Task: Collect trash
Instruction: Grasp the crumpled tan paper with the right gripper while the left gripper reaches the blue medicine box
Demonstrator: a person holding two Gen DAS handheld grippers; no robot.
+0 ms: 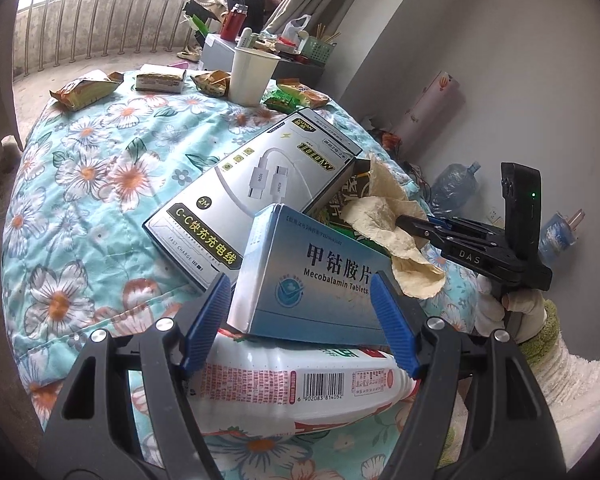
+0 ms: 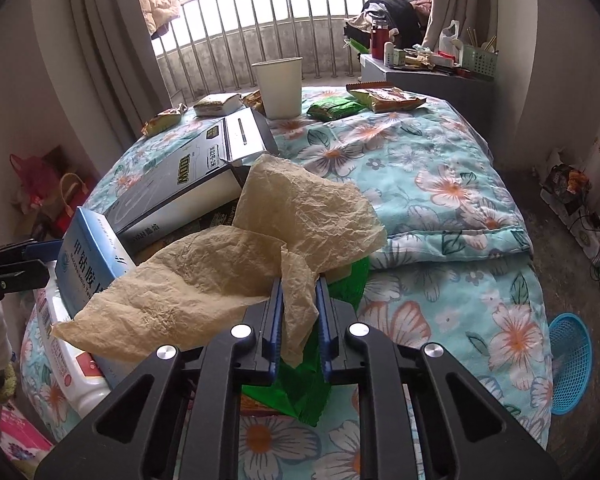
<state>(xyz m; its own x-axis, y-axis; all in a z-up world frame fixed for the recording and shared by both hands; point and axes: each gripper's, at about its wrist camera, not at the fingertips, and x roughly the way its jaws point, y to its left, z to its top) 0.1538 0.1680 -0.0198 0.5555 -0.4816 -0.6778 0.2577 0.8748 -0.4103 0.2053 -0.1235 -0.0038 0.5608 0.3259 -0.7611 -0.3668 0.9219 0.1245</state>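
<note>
My left gripper (image 1: 300, 284) is shut on a blue Mecobalamin tablet box (image 1: 312, 272), held above a white plastic bottle (image 1: 292, 384) on the floral quilt (image 1: 100, 184). A grey charging-cable box (image 1: 256, 184) lies just behind it. My right gripper (image 2: 299, 280) is shut on a crumpled tan paper (image 2: 236, 264); it shows at the right in the left wrist view (image 1: 412, 224), where the paper (image 1: 384, 216) hangs from it. A green wrapper (image 2: 300, 396) lies under the right gripper. The tablet box (image 2: 92, 264) shows at the left in the right wrist view.
A white paper cup (image 2: 278, 86), snack packets (image 2: 384, 98) and a green packet (image 2: 332, 110) lie at the far end of the quilt. A blue basket (image 2: 570, 364) stands on the floor at right. A cluttered side table (image 2: 428, 68) stands by the railing.
</note>
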